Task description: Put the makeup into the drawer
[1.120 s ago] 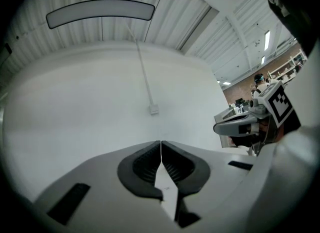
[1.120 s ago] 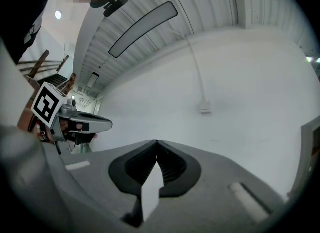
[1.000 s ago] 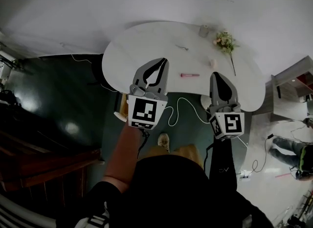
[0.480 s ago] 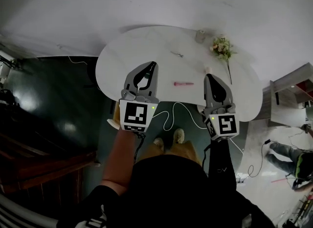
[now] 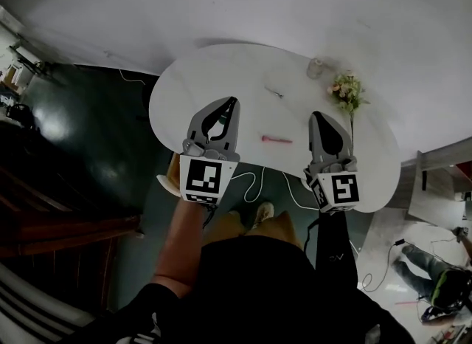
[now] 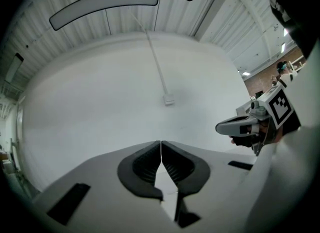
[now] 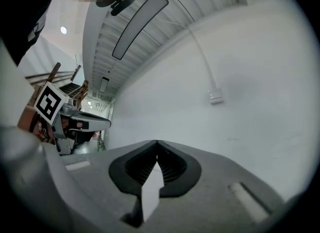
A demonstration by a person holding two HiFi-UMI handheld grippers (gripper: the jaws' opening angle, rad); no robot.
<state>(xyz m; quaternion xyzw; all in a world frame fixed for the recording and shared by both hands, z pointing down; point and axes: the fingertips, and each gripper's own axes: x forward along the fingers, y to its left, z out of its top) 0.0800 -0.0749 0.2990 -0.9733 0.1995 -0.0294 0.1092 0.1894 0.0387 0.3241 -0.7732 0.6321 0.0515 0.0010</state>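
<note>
Open the right gripper (image 5: pixel 318 117) before reaching: shut tip to tip, holding nothing. Same with the left gripper (image 5: pixel 233 102). Aim for the pink makeup (image 5: pixel 276 140), lying flat on the white table (image 5: pixel 192 77), seen between the two grippers from the head view. Tip the jaws down, straddle the narrow width, and close gently to avoid rolling it. Stay clear of the flowers (image 5: pixel 346 91) at far right. Then find the drawer: nowhere in view.

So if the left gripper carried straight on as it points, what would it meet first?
Likely the white wall: the left gripper points level, seemingly above the table, nothing nearer showing.
</note>
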